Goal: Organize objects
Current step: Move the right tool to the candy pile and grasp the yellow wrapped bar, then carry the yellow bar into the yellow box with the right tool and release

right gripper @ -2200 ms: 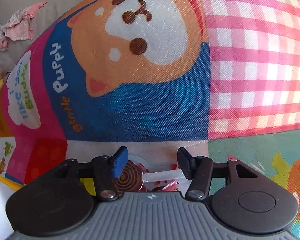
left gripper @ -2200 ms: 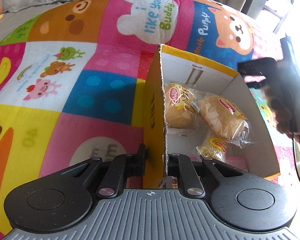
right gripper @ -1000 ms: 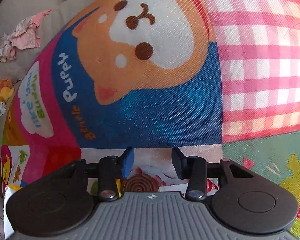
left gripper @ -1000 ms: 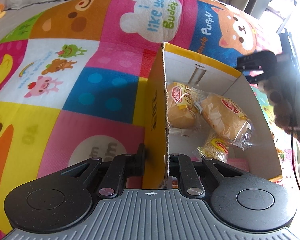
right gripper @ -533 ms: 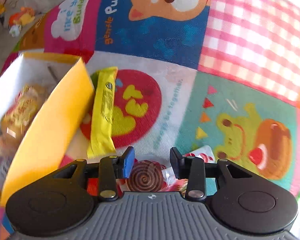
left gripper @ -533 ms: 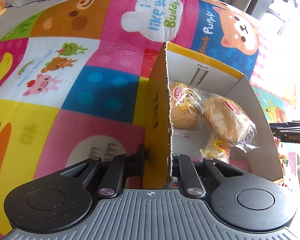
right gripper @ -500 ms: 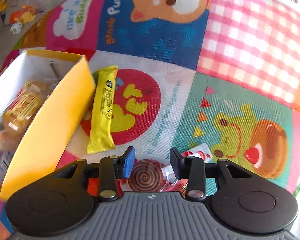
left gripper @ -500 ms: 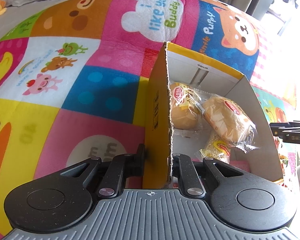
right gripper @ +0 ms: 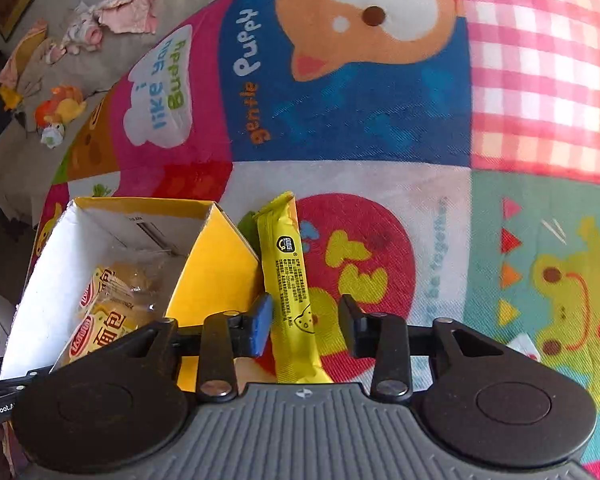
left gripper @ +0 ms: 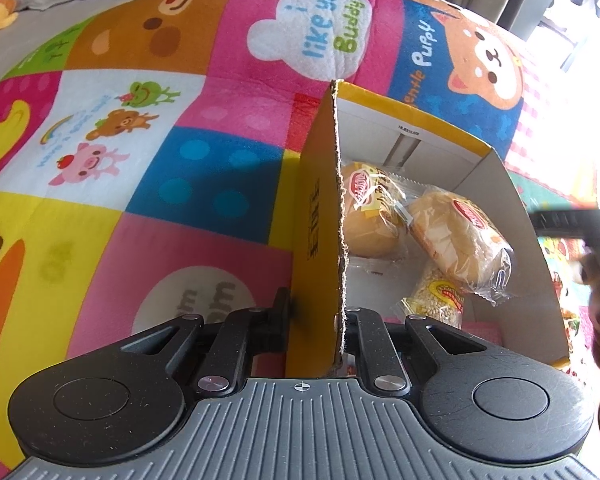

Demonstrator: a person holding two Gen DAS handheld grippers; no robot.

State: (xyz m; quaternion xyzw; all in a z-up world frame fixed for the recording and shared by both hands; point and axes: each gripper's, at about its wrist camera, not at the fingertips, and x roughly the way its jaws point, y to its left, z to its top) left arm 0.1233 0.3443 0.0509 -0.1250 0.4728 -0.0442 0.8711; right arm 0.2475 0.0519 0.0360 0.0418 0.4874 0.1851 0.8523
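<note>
My left gripper point(left gripper: 316, 316) is clamped on the left wall of the box point(left gripper: 320, 216), one finger outside and one inside. The box stands on the mat point(left gripper: 204, 168) (yellow outside, white inside). It contains two buns point(left gripper: 458, 242) in clear wrappers, side by side, and a yellow packet point(left gripper: 436, 294) just below them. My right gripper point(right gripper: 305, 322) hangs above the mat with its fingers set wide, gripping nothing. A yellow bar point(right gripper: 290, 280) lies flat on the mat between those fingers, just beside the right wall of the box.
</note>
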